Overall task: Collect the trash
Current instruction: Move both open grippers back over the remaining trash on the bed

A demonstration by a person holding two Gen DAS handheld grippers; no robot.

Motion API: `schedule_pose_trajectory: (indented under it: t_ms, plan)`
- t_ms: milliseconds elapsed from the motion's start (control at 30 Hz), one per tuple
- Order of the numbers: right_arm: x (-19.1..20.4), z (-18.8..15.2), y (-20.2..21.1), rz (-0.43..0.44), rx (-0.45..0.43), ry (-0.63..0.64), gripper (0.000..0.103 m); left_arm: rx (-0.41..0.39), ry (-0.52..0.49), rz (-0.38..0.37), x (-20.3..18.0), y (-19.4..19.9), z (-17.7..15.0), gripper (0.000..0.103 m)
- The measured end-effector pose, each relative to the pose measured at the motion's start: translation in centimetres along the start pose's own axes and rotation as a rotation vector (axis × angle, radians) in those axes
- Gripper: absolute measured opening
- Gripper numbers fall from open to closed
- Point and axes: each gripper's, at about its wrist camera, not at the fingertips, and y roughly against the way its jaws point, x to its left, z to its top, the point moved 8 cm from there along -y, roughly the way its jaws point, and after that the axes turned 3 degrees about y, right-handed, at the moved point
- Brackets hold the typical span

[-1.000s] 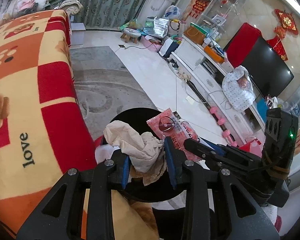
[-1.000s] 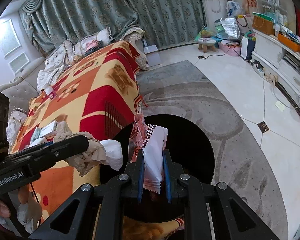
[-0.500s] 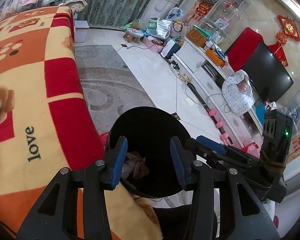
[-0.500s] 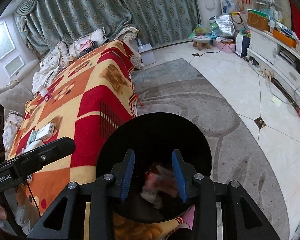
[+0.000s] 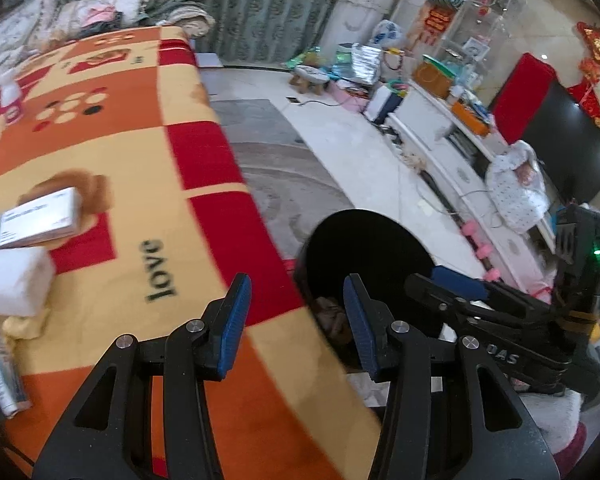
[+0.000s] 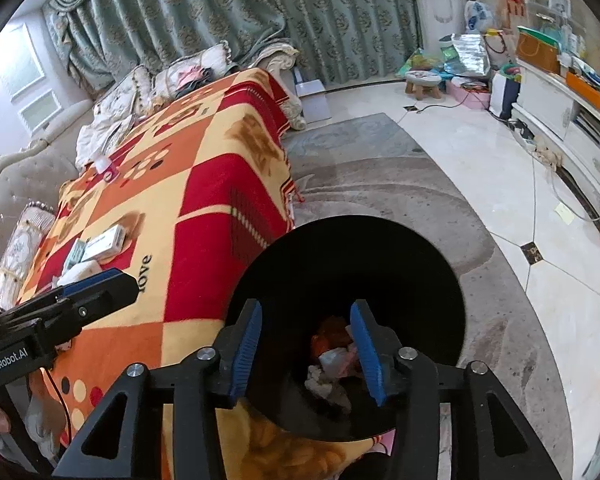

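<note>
A black round trash bin (image 6: 420,264) stands on the floor beside the blanket-covered table; it also shows in the left wrist view (image 5: 364,248). Crumpled tissue and a red wrapper (image 6: 334,354) lie at its bottom. My right gripper (image 6: 306,354) is open and empty right above the bin mouth. My left gripper (image 5: 296,322) is open and empty over the table's edge, next to the bin. On the blanket (image 5: 120,184) lie a white tissue pack (image 5: 14,280), a white box (image 5: 40,218) and a tube (image 5: 0,372).
A small spray bottle (image 5: 10,98) stands far back on the blanket. A grey rug (image 6: 380,184) and tiled floor lie beyond the bin. A white TV cabinet (image 5: 452,152) with a TV (image 5: 560,140) runs along the right wall. Clutter and a stool (image 6: 422,82) sit by the curtains.
Both grippers opened and dropped the crumpled tissue and the red wrapper into the bin. The left gripper then swung left over the table; the right stayed above the bin.
</note>
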Motion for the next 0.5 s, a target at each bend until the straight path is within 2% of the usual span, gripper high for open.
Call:
schedule_pose_trajectory:
  t_ms: [100, 500]
  plan:
    - [1.3, 0.1, -0.1, 0.013, 0.0, 0.016, 0.057, -0.011, 0.009, 0.021, 1.1, 1.0, -0.4, 0.046]
    - [9.1, -0.4, -1.9, 0.108, 0.033, 0.105, 0.06, -0.055, 0.079, 0.134, 8.5, 6.8, -2.4, 0.046]
